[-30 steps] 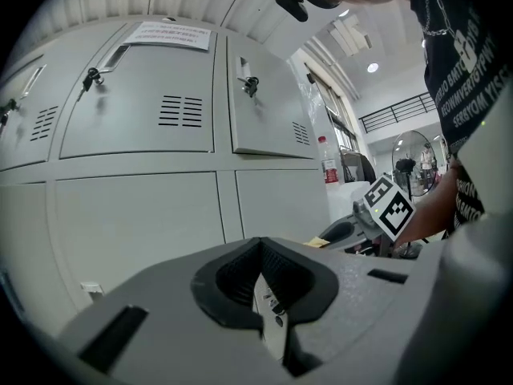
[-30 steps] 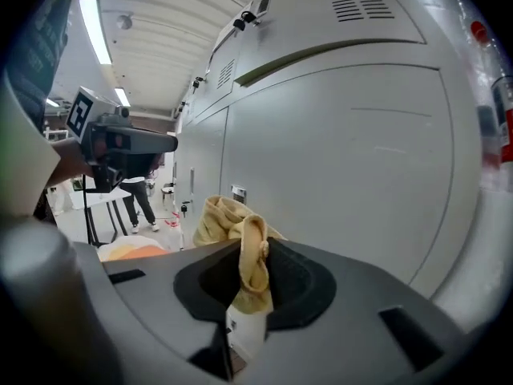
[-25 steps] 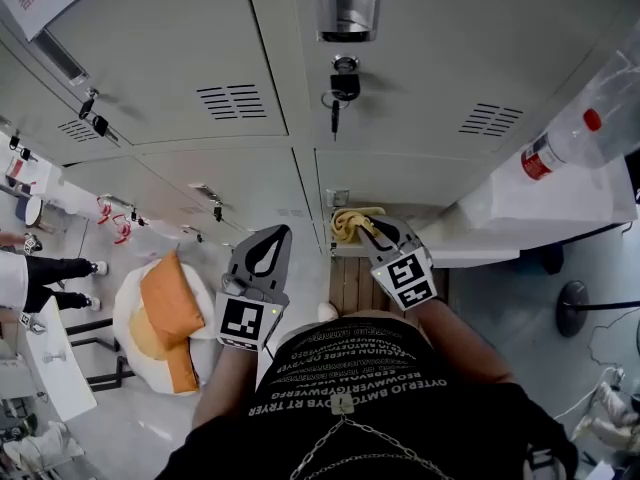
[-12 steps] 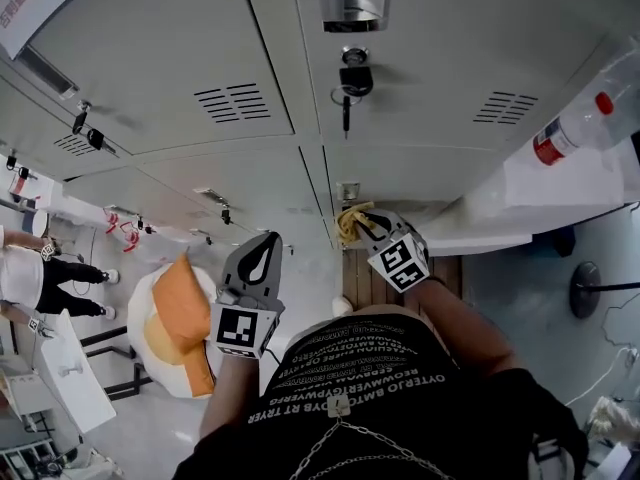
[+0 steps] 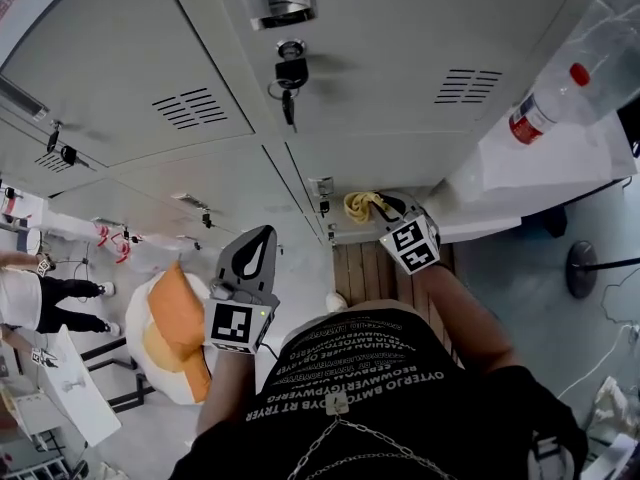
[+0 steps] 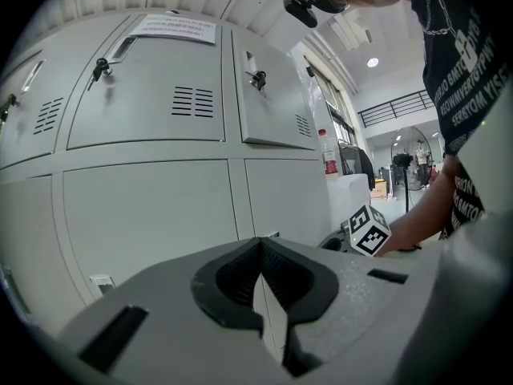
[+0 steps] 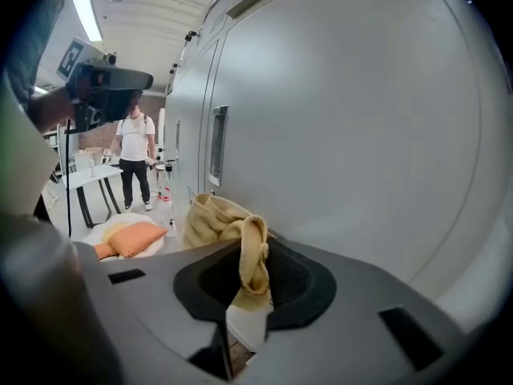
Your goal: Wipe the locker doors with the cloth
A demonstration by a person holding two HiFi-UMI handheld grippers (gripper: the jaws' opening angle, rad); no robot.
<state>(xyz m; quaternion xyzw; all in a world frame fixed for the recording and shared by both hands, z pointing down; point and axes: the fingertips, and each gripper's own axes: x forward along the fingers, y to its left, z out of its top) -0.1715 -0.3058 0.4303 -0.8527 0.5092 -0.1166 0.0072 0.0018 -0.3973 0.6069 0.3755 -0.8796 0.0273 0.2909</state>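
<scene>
A crumpled yellow cloth (image 5: 360, 206) is held against the bottom of a grey locker door (image 5: 400, 118), low near the floor. My right gripper (image 5: 386, 210) is shut on the cloth. In the right gripper view a fold of the cloth (image 7: 228, 221) runs down between the jaws, with the door (image 7: 361, 135) close on the right. My left gripper (image 5: 254, 246) hangs apart to the left, in front of the lower lockers. Its jaws meet with nothing between them in the left gripper view (image 6: 261, 283).
A key (image 5: 288, 76) hangs from a lock above. A red-capped plastic bottle (image 5: 548, 100) lies on a white counter (image 5: 530, 173) at right. An orange cushion (image 5: 176, 313) lies on the floor at left. People stand beyond it (image 7: 134, 155).
My right gripper has carried the cloth to the right along the lower locker door. The head view has shifted right too. The left gripper has stayed shut in much the same place.
</scene>
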